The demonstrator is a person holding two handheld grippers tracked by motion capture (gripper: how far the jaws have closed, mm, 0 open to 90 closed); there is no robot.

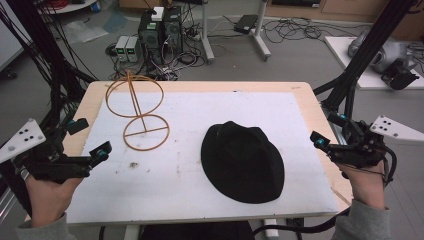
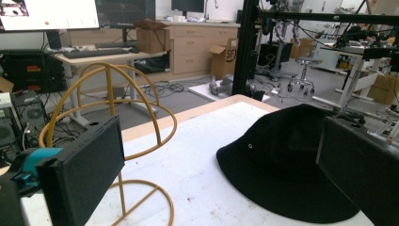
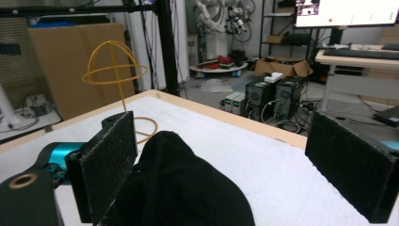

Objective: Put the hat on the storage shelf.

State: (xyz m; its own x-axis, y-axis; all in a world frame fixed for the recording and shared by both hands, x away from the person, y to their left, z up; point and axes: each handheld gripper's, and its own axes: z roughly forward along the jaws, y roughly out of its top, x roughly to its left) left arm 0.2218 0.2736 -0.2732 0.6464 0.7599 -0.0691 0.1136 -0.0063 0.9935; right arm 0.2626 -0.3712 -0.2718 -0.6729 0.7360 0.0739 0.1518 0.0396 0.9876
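My left gripper [image 1: 102,150] and right gripper [image 1: 316,138] both hung with jaws spread wide and nothing between them, one off each side of the black hat [image 1: 242,161], which lay brim-down on the white mat [image 1: 190,190] right of centre. I judged the hat light, soft and floppy (likely to sag if pinched at one spot), so the brim edge on two opposite sides seemed the place to take it. Well apart at the far left stood the yellow wire hat stand [image 1: 137,107], upright.

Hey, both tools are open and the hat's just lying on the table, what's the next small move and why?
Probably ease the right tool in toward the black hat and take its brim. The hat lies flat, apart from the wire stand, untouched, and that tool's open jaws already face it.
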